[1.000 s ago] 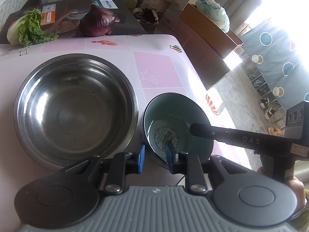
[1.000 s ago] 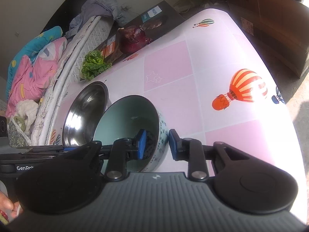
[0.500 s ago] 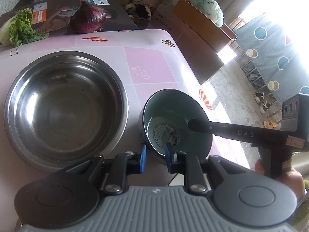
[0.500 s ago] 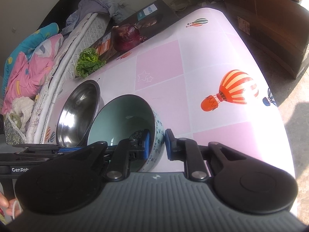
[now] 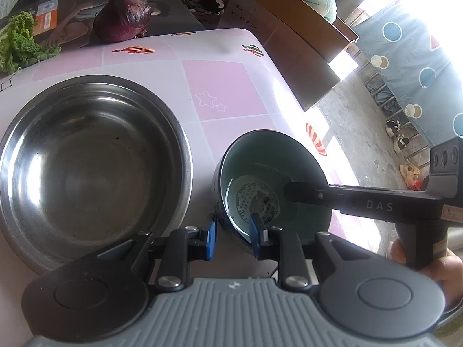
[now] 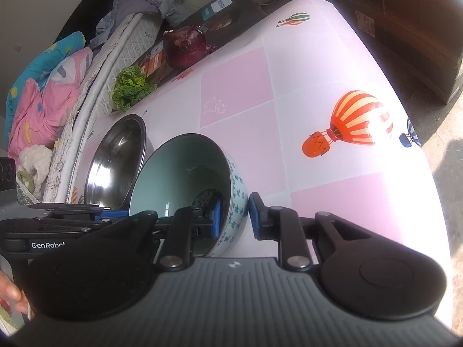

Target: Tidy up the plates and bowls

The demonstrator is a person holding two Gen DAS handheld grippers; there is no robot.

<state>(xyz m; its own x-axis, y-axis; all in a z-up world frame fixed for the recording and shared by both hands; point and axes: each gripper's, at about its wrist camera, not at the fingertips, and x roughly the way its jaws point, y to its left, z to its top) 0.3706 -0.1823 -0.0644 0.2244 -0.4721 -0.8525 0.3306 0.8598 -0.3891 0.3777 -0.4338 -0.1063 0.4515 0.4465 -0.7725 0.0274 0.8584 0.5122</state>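
Ceramic bowl (image 6: 185,173) on pink checked table (image 6: 332,57), just right of steel bowl (image 5: 92,159), apparently tilted. Rim wall pinched by right gripper (image 6: 233,217): one pad inside, one outside, narrow, holding bowl. Left gripper (image 5: 231,231) straddling near rim, pads narrow, contact unclear, likely steadying. Probably for nesting in steel bowl. Red onion (image 5: 124,18), lettuce (image 5: 20,43) at far edge, clear of work.

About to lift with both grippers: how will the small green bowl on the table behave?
The green bowl looks glazed ceramic, so likely rigid, slippery and chip-prone. Its walls are deep, so a rim grip by the right gripper and left gripper may let it swing.
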